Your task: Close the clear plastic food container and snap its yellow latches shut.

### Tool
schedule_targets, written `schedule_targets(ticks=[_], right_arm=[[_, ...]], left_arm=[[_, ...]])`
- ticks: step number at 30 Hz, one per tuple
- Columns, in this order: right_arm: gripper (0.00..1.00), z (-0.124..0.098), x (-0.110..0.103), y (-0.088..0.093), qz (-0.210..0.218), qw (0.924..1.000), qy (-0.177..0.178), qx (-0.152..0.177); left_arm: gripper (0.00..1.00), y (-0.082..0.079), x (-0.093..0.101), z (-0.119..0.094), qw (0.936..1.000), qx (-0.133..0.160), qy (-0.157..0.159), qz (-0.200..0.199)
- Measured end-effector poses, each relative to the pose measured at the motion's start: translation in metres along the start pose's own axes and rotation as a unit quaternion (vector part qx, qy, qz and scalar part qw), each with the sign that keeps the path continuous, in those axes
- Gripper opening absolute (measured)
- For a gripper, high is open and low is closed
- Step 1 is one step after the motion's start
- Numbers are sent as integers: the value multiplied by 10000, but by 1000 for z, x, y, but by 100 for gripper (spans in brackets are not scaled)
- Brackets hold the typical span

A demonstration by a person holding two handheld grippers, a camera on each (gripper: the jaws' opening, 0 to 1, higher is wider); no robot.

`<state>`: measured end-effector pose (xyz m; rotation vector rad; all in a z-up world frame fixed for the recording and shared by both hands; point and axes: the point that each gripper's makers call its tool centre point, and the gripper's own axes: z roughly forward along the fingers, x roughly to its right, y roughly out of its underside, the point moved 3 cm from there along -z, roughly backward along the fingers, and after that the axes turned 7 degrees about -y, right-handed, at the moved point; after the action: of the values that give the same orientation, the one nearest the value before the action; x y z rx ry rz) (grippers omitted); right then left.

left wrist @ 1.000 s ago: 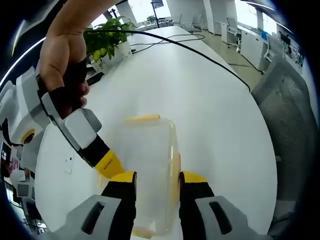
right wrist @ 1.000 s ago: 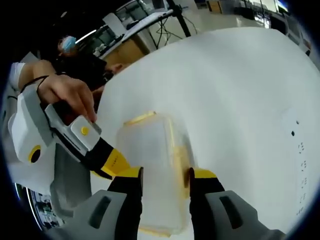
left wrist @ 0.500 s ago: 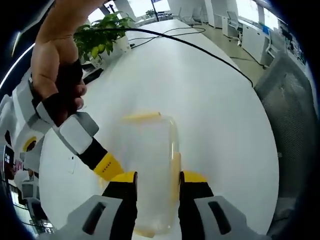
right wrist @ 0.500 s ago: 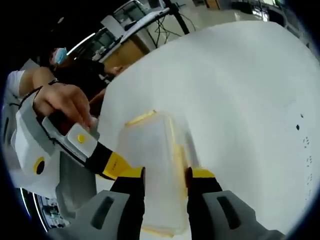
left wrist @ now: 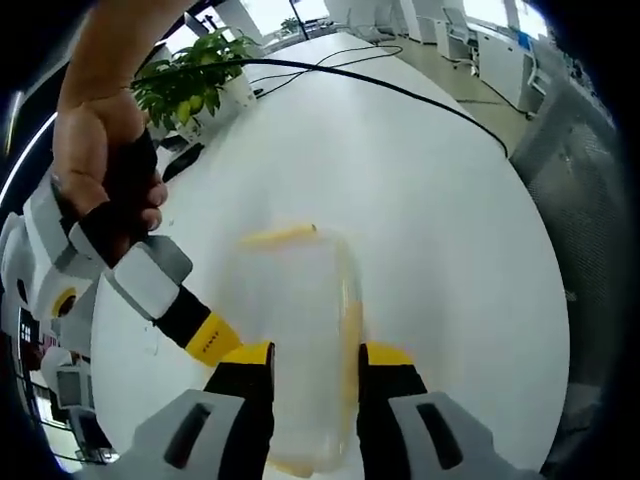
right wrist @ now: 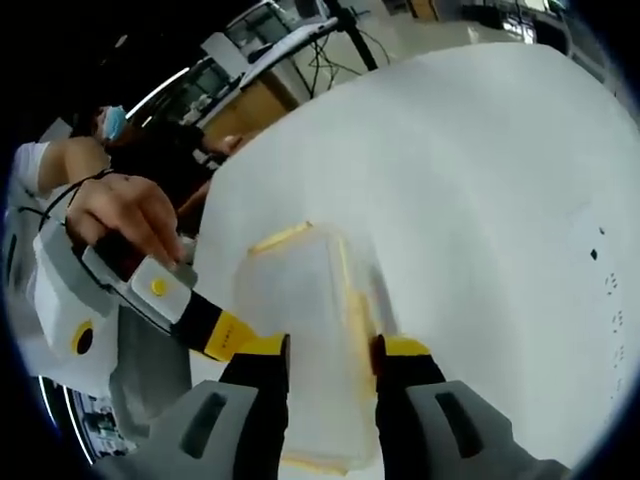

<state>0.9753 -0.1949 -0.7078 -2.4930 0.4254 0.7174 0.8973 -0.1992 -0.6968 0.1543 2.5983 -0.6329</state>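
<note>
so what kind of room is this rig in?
Most likely an open office or meeting area. The container sits on a large white table with a black cable running across it, a potted plant at the far end, and a mesh office chair at the side.

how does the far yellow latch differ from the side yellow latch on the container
In the left gripper view, the far latch lies crosswise along the container's short end, away from the left tongs. The side latch runs lengthwise down the long edge, just above the tongs' right-hand jaw. Both are yellow strips on the clear container.
</note>
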Motion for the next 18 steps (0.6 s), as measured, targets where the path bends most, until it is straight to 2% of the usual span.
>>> schedule_targets(ticks=[4, 6, 9, 10, 13, 14, 15, 18], right_arm=[[33, 1, -2, -2, 19, 10000, 50, 14], [34, 1, -2, -3, 45, 9999, 111, 0], [35, -3, 0, -5, -133, 9991, 412, 35], [35, -3, -9, -2, -182, 9985, 522, 54], [30, -9, -16, 0, -142, 9967, 790, 141], [30, -13, -10, -4, -188, 9952, 924, 251], [30, -16, -11, -11, -284, 9926, 1051, 539], [31, -22, -22, -13, -186, 9891, 1149, 906]], left_arm=[[26, 1, 0, -1, 9999, 85, 40, 139], [26, 1, -2, -3, 9998, 178, 83, 77], [27, 2, -4, -4, 9993, 218, 119, -264], [27, 1, -6, -5, 9990, 258, 123, -336], [27, -7, -7, -14, 9962, 482, 93, -717], [27, -9, -7, -17, 9959, 524, 57, -734], [29, -9, -8, -20, 9955, 566, 16, -762], [29, -10, -5, -29, 9913, 703, -15, -1111]])
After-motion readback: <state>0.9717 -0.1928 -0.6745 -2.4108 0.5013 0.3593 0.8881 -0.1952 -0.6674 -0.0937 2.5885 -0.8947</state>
